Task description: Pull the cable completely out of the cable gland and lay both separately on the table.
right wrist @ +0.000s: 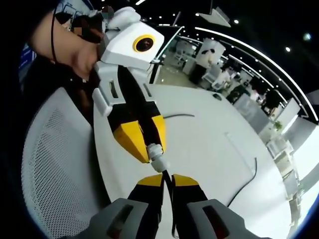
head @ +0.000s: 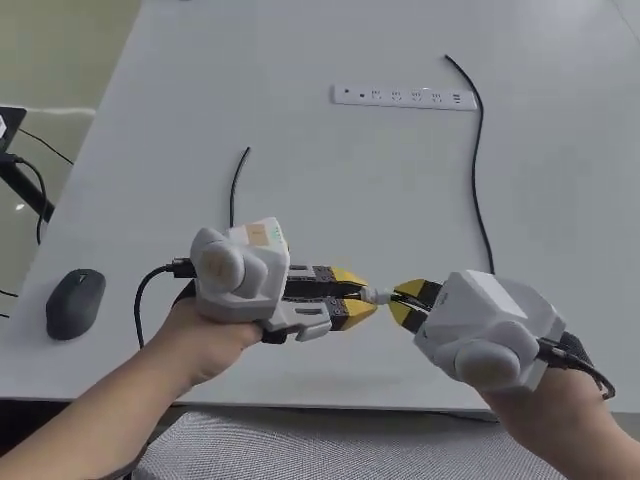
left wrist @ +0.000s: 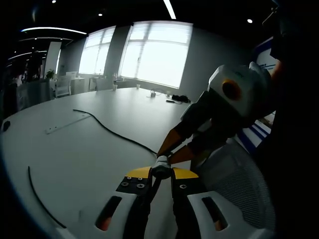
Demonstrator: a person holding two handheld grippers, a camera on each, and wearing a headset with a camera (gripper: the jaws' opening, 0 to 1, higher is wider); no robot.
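Note:
Over the table's near edge, my left gripper [head: 362,299] points right and is shut on the small white cable gland [head: 378,296]. My right gripper [head: 400,300] faces it tip to tip from the right. In the left gripper view the gland [left wrist: 161,167] sits at my own jaw tips [left wrist: 160,175], with the right gripper [left wrist: 172,145] reaching it from above. In the right gripper view the gland [right wrist: 155,152] sticks out of the left gripper's yellow tips [right wrist: 144,142]. A thin black cable [right wrist: 172,211] runs from it back between my right jaws [right wrist: 167,179], which are shut on it.
A white power strip [head: 405,97] lies at the far side, its black cord [head: 478,170] trailing toward the near edge. A short loose black cable [head: 238,180] lies left of centre. A dark mouse [head: 75,302] is at the near left. A mesh chair seat [head: 300,445] is below the edge.

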